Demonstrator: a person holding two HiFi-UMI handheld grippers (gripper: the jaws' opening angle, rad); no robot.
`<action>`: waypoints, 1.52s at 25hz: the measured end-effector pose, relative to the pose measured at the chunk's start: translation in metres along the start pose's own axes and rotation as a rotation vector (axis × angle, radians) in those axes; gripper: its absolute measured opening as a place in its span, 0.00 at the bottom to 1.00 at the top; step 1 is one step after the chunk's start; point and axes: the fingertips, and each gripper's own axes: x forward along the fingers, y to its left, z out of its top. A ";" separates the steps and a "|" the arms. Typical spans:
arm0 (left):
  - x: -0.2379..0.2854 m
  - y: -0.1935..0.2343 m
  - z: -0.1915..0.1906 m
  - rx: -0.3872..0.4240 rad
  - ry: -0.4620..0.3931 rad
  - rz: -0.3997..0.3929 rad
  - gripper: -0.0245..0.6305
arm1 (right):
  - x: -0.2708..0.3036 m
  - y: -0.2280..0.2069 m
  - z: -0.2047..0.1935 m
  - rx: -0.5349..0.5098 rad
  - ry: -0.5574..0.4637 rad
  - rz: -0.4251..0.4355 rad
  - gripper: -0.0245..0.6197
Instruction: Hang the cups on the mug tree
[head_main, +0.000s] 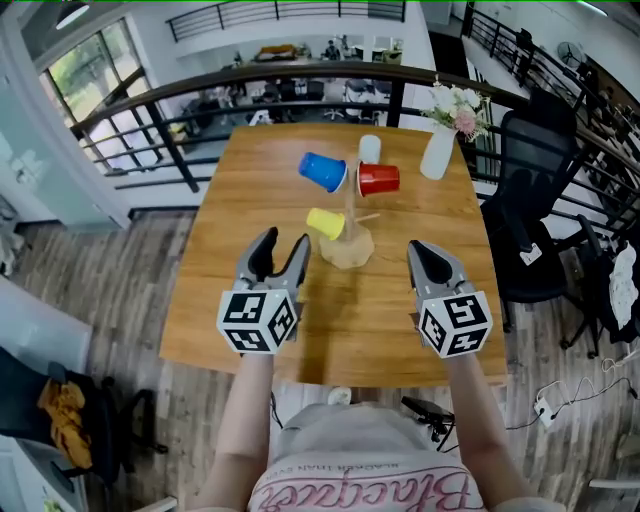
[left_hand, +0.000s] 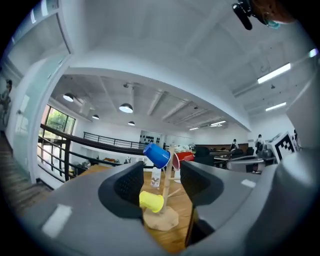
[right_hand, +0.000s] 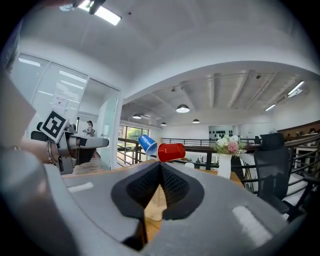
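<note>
Mug tree (head_main: 348, 238): set upright on its round wooden base near the middle of the bench (head_main: 240, 210), a little toward the far edge.
Blue cup (head_main: 322, 171): hung on a peg at 11 o'clock from the post in the head view, its mouth turned toward the post.
Red cup (head_main: 379, 179): hung on its side at 1 o'clock from the post, just beside the blue cup.
Yellow cup (head_main: 325, 223): hung lower, at 9 o'clock from the post, just above the base.
White cup (head_main: 370, 148): stood on the bench at 12 o'clock behind the tree, on no peg.
Vase (head_main: 437, 150): white, filled with flowers, placed at 2 o'clock near the far right corner of the bench.
Left hand-held gripper (head_main: 284, 240): held over the bench at 8 o'clock from the base. Its jaws are spread and nothing is pinched. The tree is seen through the gap, apart from it.
Right hand-held gripper (head_main: 419, 248): held at 4 o'clock from the base, its jaws pressed together at the tips with nothing between them.
</note>
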 end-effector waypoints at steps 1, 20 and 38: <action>-0.006 -0.001 0.001 0.026 -0.004 0.014 0.40 | 0.000 0.003 0.002 -0.014 -0.003 0.014 0.04; -0.068 -0.022 0.051 0.314 -0.136 0.148 0.06 | -0.049 0.024 0.054 -0.205 -0.127 0.010 0.04; -0.072 -0.027 0.079 0.344 -0.197 0.125 0.06 | -0.062 0.025 0.074 -0.228 -0.150 -0.043 0.04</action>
